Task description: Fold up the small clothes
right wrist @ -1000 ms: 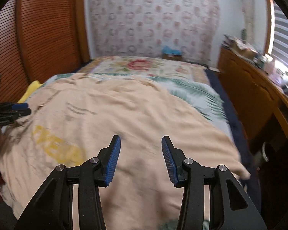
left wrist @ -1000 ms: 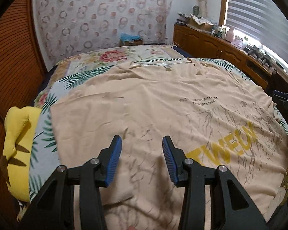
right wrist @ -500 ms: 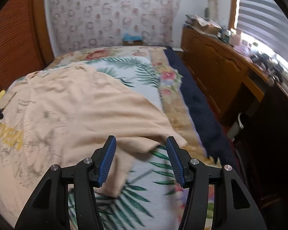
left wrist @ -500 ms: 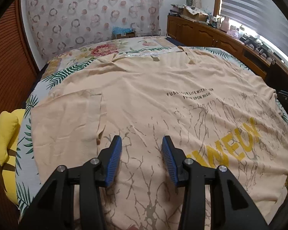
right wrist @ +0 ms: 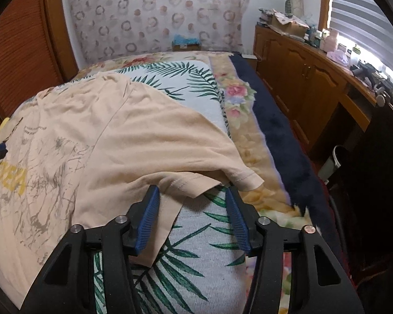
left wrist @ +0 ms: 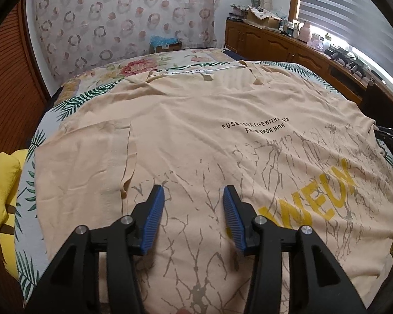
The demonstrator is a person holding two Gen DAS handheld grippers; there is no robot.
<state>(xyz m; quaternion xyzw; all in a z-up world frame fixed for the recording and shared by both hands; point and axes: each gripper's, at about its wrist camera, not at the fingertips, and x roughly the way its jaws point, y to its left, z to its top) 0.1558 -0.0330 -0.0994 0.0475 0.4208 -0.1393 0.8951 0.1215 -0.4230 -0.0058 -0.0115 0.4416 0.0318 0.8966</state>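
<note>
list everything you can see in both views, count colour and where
t-shirt: one, peach with grey crackle print, yellow letters and black text, spread flat over the bed
sleeve: one, peach, lying past the shirt's side edge just ahead of the right gripper
bedspread: one, white with green palm leaves and a floral border, under the shirt
dark blanket: one, navy, along the bed's side next to the cabinets
yellow cushion: one, yellow with brown marks, at the bed's edge by the wooden wall
cabinets: one run, brown wood, under the window, top cluttered with small items
box: one, brown with blue stuff on top, beyond the far end of the bed
left gripper: black with blue pads, open above the shirt
right gripper: black with blue pads, open at the sleeve hem
</note>
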